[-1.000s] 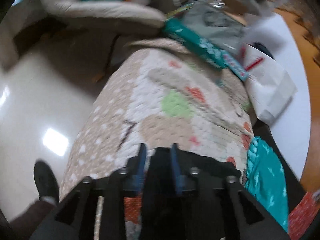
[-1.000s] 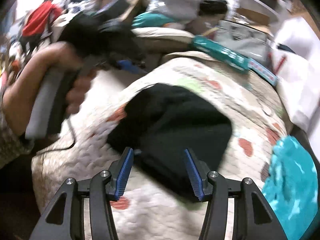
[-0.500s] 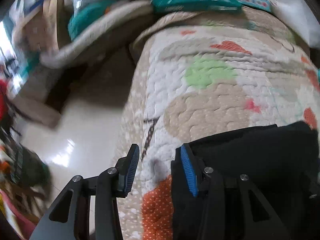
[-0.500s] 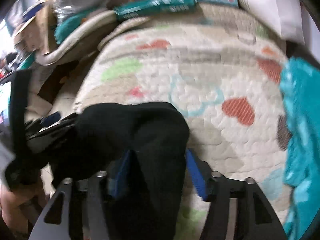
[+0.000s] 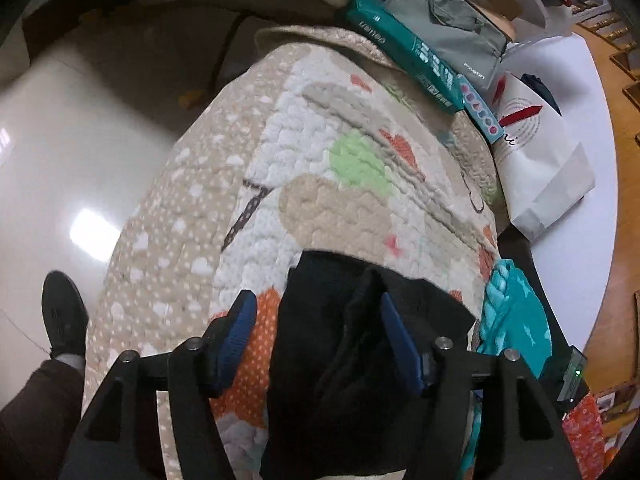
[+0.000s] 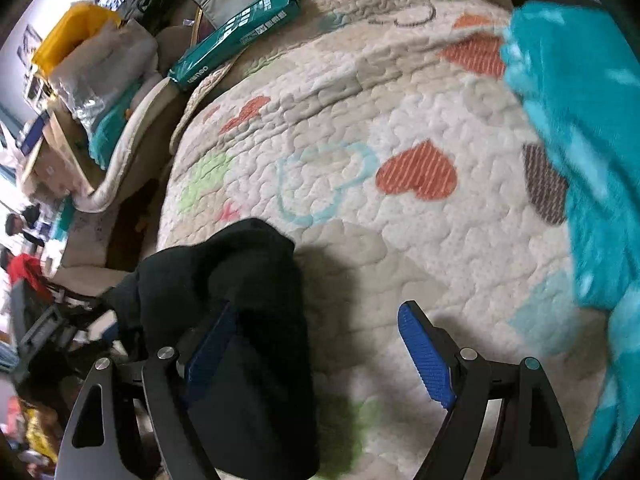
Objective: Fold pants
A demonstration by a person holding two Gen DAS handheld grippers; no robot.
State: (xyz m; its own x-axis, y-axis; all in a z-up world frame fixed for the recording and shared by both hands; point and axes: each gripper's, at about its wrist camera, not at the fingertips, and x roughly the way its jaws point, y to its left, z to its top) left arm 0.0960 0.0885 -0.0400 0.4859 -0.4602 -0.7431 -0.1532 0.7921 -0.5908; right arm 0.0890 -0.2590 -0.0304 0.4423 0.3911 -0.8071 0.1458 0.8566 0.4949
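Observation:
The black pants (image 5: 352,360) lie bunched on a quilted blanket (image 5: 320,184) with hearts and dots. My left gripper (image 5: 316,336) is open, its blue pads wide apart on either side of the pants, which fill the gap between them. In the right wrist view the pants (image 6: 240,320) sit at the lower left, heaped in a rounded fold. My right gripper (image 6: 316,352) is open; its left pad (image 6: 208,352) is against the pants and its right pad (image 6: 426,360) is over bare quilt (image 6: 400,240).
A teal fleece blanket (image 6: 580,140) lies on the right of the quilt, also in the left wrist view (image 5: 512,320). A green box (image 5: 400,52), a grey pouch (image 5: 444,16) and a white paper bag (image 5: 536,160) sit at the far end. Shiny floor and a shoe (image 5: 64,316) are to the left.
My left gripper, shut on the pants a second ago, has opened wide. My right gripper has swung right, so the pants now sit at its left pad.

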